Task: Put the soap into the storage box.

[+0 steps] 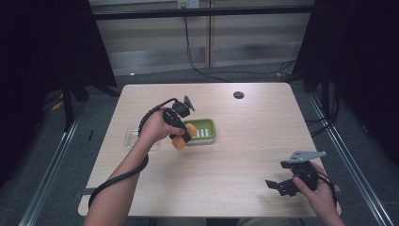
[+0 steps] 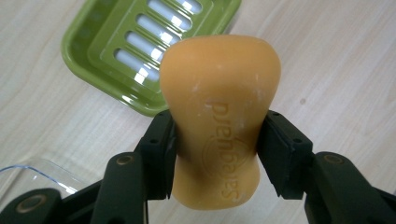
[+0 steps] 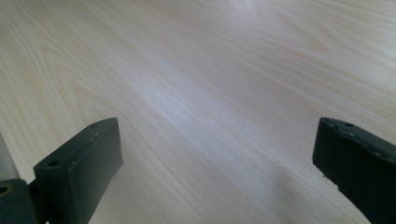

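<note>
An orange bar of soap [image 2: 219,116] with an embossed stamp is clamped by its narrow waist in my left gripper [image 2: 215,154], which is shut on it. In the high view the soap [image 1: 180,140] hangs just above the table at the left end of a green slotted soap dish [image 1: 203,129]. The dish [image 2: 121,51] lies beyond and left of the bar in the left gripper view. My right gripper [image 1: 282,181] rests near the table's front right corner, jaws wide open over bare wood [image 3: 215,154], holding nothing.
A clear plastic lid or tray [image 1: 130,137] lies on the table just left of my left hand; its corner [image 2: 32,170] peeks in at the lower left. A small black disc [image 1: 238,94] sits near the far edge of the light wooden table [image 1: 254,150].
</note>
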### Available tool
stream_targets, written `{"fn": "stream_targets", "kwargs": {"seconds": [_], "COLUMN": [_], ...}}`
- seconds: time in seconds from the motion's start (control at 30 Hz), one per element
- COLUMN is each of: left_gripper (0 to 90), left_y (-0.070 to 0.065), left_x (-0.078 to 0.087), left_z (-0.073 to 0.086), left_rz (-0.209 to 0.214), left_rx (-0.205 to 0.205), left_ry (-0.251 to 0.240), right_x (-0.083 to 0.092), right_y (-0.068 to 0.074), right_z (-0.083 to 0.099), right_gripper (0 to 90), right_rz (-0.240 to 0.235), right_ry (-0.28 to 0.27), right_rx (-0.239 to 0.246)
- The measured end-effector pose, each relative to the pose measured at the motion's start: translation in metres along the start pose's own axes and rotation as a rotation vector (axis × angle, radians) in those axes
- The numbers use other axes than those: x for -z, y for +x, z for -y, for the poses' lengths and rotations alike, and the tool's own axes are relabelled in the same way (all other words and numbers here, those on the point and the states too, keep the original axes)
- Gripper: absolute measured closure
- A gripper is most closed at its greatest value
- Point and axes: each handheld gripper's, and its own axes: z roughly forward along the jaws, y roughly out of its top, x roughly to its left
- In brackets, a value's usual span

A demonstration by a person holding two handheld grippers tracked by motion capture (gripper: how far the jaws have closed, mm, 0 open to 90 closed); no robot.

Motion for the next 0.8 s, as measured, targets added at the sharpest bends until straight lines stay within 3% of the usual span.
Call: {"fn": "stream_targets", "kwargs": {"seconds": [0.47,0.53,0.8], "left_gripper": [49.7,49.7,49.7], "left_y": [0.009,0.009,0.013], "left_x": [0.001,0.002,0.003], "left_z": [-0.006,-0.007,-0.012], "left_rz": [0.002,-0.006,-0.01], "left_rx": [0.009,0.033,0.023], "left_ry": [-0.013,-0.016,-0.001], "right_x": [0.001,0.001,0.001], "right_y": [-0.001,-0.001,-0.002], "right_z": [0.0,0.0,0.001], "right_gripper": [1.3,1.3,1.3], "right_rz": [0.001,0.001,0.006], "right_ry": [-0.003,0.001,0.002], "right_rx": [0.001,0.001,0.0]}}
